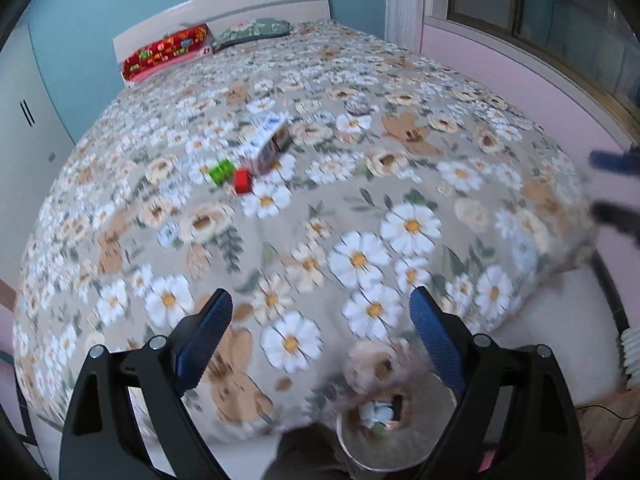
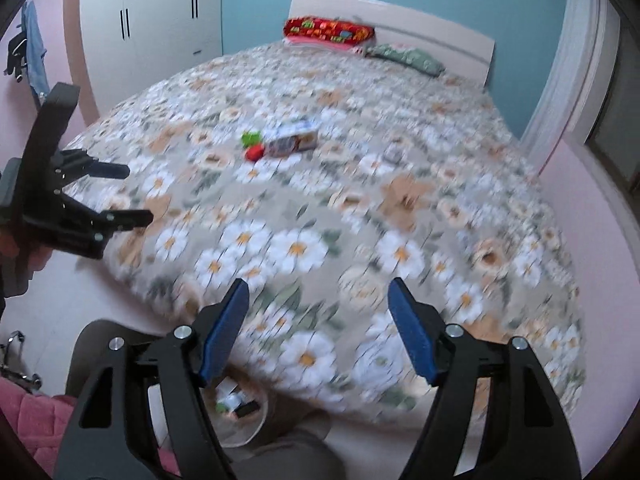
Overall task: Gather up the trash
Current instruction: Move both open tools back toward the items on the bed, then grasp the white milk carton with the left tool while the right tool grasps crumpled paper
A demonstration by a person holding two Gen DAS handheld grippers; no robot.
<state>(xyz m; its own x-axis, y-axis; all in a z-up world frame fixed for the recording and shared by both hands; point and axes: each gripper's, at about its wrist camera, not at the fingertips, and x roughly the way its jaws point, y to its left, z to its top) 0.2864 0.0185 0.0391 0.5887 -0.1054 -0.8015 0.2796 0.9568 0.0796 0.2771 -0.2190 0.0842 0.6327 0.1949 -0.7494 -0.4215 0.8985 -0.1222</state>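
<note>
On the floral bed cover lie a white and blue carton point(image 1: 268, 144) point(image 2: 292, 140), a green piece point(image 1: 221, 171) point(image 2: 251, 137) and a red piece point(image 1: 242, 181) point(image 2: 255, 153), close together mid-bed. A small crumpled bit point(image 1: 357, 104) point(image 2: 394, 155) lies farther right. A round bin point(image 1: 400, 448) point(image 2: 256, 420) on the floor at the bed's foot holds several scraps. My left gripper point(image 1: 322, 308) point(image 2: 138, 194) is open and empty above the bed's near edge. My right gripper point(image 2: 318, 312) point(image 1: 598, 184) is open too, with nothing between its fingers.
Red and green pillows point(image 2: 328, 30) lie by the headboard. A white wardrobe point(image 2: 152, 20) stands left of the bed, and a window point(image 1: 540, 4) is on the right. A person's grey trouser leg point(image 2: 280, 456) is beside the bin. Pink fabric point(image 2: 36, 412) sits low left.
</note>
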